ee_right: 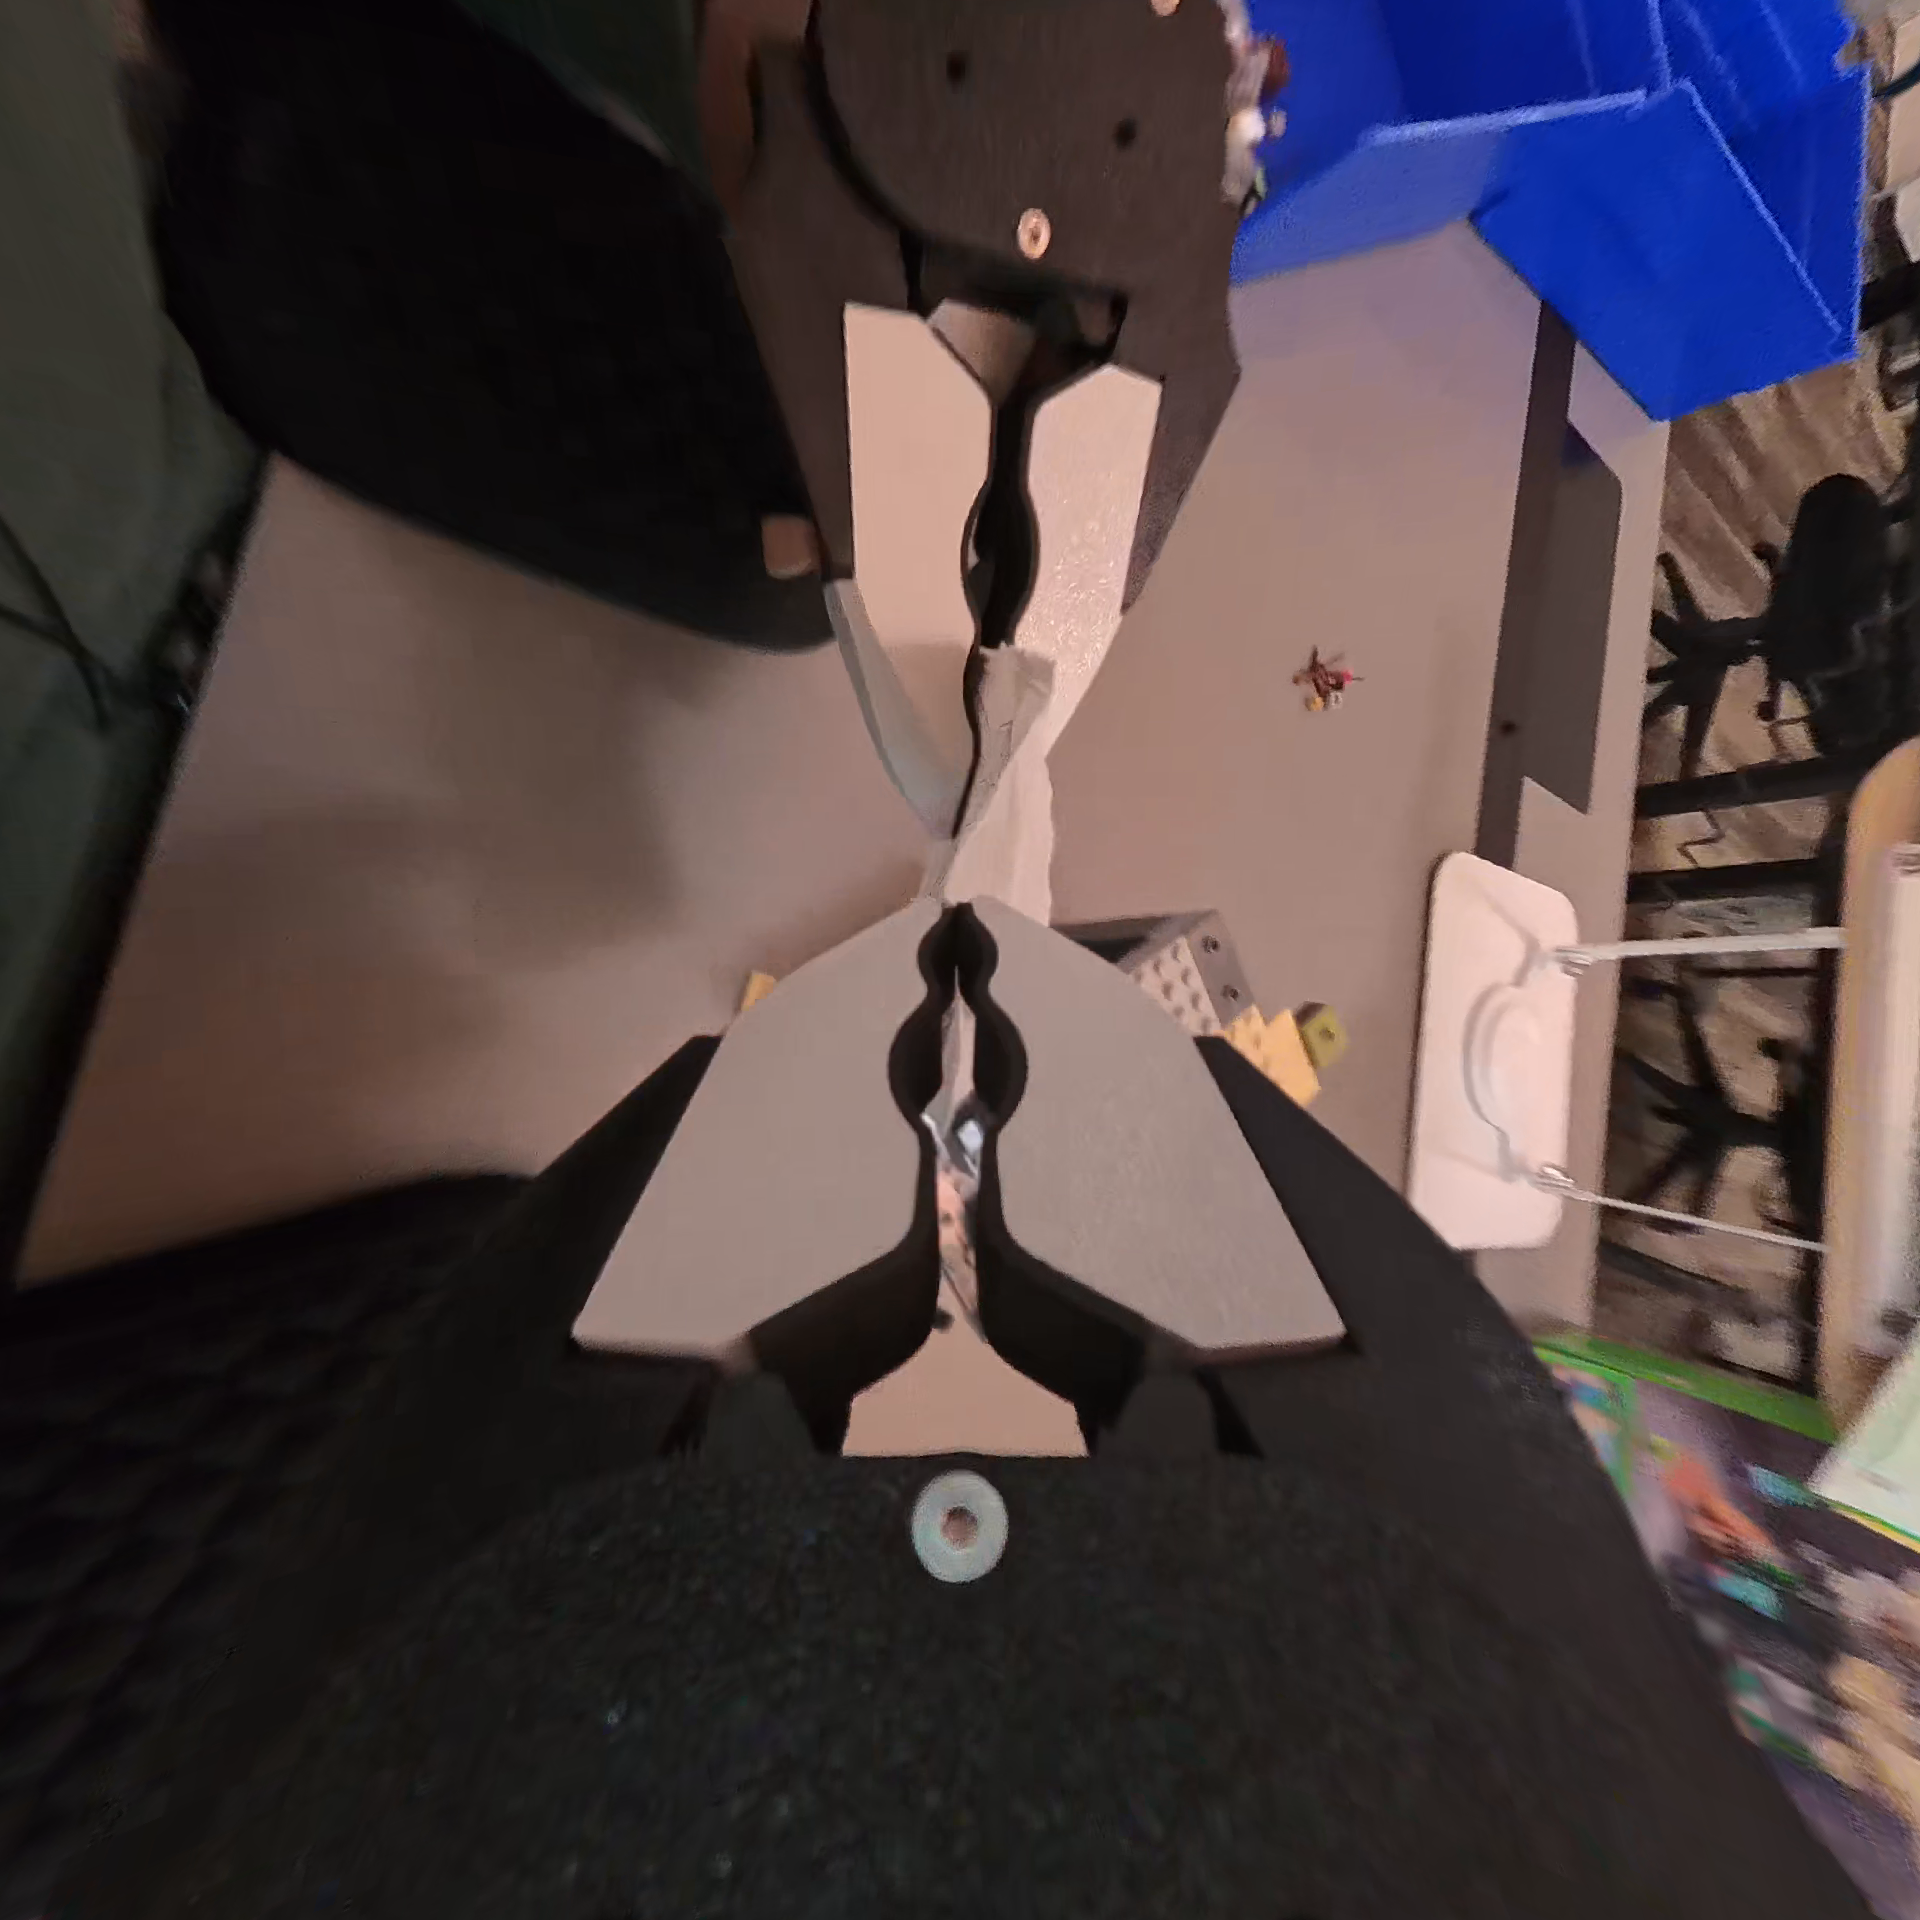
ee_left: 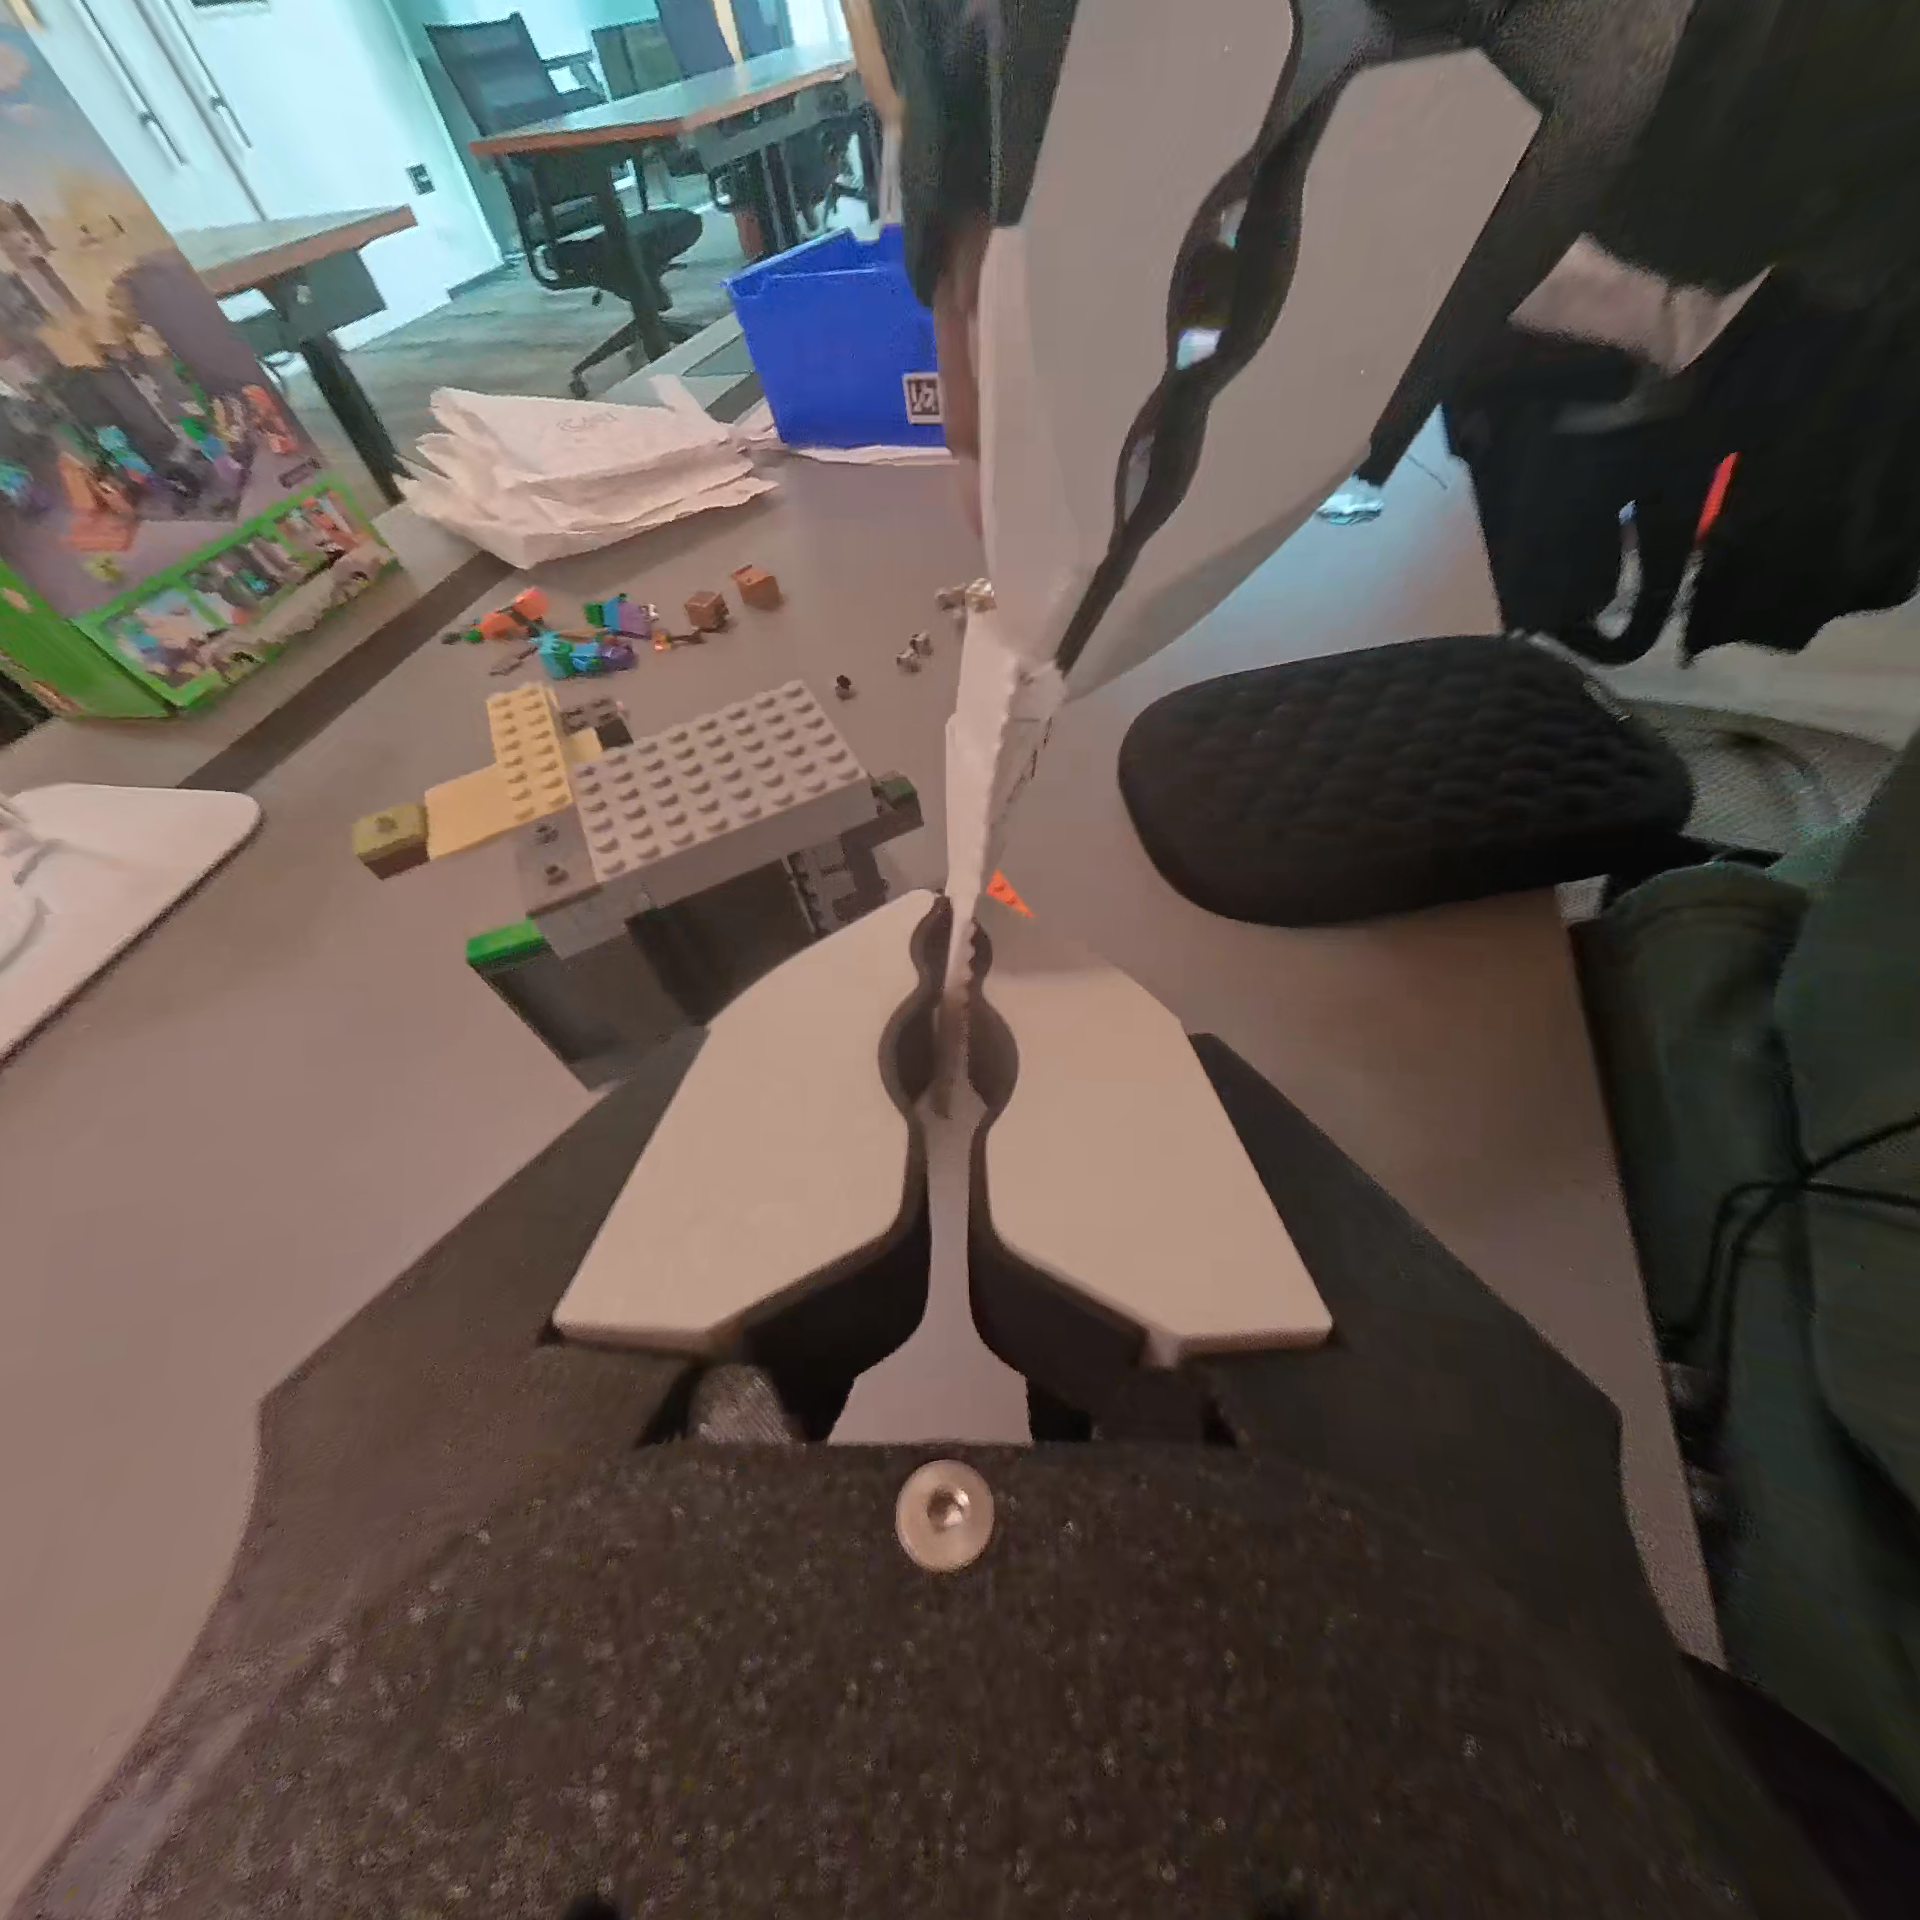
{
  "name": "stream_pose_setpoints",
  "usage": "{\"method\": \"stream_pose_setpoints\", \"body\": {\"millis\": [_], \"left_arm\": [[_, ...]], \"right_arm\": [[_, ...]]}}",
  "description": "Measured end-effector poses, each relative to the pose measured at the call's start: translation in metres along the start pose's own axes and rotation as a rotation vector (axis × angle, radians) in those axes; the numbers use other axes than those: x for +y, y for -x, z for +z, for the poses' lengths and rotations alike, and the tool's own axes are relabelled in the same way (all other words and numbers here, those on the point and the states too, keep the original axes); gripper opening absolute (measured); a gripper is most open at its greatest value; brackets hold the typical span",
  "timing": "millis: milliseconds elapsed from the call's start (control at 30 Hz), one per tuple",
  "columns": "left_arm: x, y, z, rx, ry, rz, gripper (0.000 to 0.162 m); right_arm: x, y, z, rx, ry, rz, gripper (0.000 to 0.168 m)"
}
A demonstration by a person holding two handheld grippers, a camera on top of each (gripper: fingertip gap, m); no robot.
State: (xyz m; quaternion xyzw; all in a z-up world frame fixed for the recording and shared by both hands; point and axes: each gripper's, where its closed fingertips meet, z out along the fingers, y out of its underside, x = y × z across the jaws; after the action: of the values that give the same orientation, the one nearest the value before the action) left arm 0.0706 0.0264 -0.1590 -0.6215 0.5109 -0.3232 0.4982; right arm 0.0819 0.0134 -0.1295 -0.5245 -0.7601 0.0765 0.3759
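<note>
Crinkled white paper bag [ee_left: 987, 769], matt tabletop [ee_left: 312, 1143]

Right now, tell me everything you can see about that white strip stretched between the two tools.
The white strip looks like thin crumpled paper or a small paper bag with ragged, jagged edges, twisted narrow along its length. It hangs in the air above the grey table, touching nothing else. The left tool is shut on its lower end, the right tool shut on its upper end, so it runs between them. What it holds, if anything, cannot be told.
</note>
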Motion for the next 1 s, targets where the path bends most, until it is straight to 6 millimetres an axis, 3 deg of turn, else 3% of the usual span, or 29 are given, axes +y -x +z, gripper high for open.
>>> {"method": "stream_pose_setpoints", "body": {"millis": [33, 200, 433, 567, 633, 700, 900, 1000], "left_arm": [[0.001, 0.0, -0.003, 0.019, -0.016, -0.031, 0.0], [0.003, -0.004, -0.01, 0.107, -0.061, -0.135, 0.0], [-0.005, 0.005, -0.026, 0.284, -0.107, -0.49, 0.0], [-0.01, 0.008, -0.034, 0.333, -0.116, -0.521, 0.0], [-0.01, 0.005, -0.033, 0.361, -0.1, -0.525, 0.0], [-0.009, 0.005, -0.03, 0.351, -0.086, -0.52, 0.0], [-0.006, 0.026, -0.037, 0.258, -0.186, -0.597, 0.019], [-0.005, 0.03, -0.039, 0.227, -0.227, -0.619, 0.02]], "right_arm": [[-0.002, -0.001, 0.001, -0.002, -0.037, 0.042, 0.0], [-0.008, -0.001, 0.002, -0.064, -0.19, 0.254, 0.002], [0.007, -0.021, -0.005, 0.017, -0.367, 0.531, 0.027], [0.011, -0.018, 0.004, 0.032, -0.455, 0.675, 0.035], [0.005, -0.017, 0.008, 0.03, -0.516, 0.736, 0.03], [0.002, -0.018, 0.011, 0.04, -0.561, 0.789, 0.002], [0.011, -0.031, 0.01, 0.045, -0.721, 1.193, 0.0], [0.012, -0.034, 0.009, 0.031, -0.831, 1.368, 0.0]]}}
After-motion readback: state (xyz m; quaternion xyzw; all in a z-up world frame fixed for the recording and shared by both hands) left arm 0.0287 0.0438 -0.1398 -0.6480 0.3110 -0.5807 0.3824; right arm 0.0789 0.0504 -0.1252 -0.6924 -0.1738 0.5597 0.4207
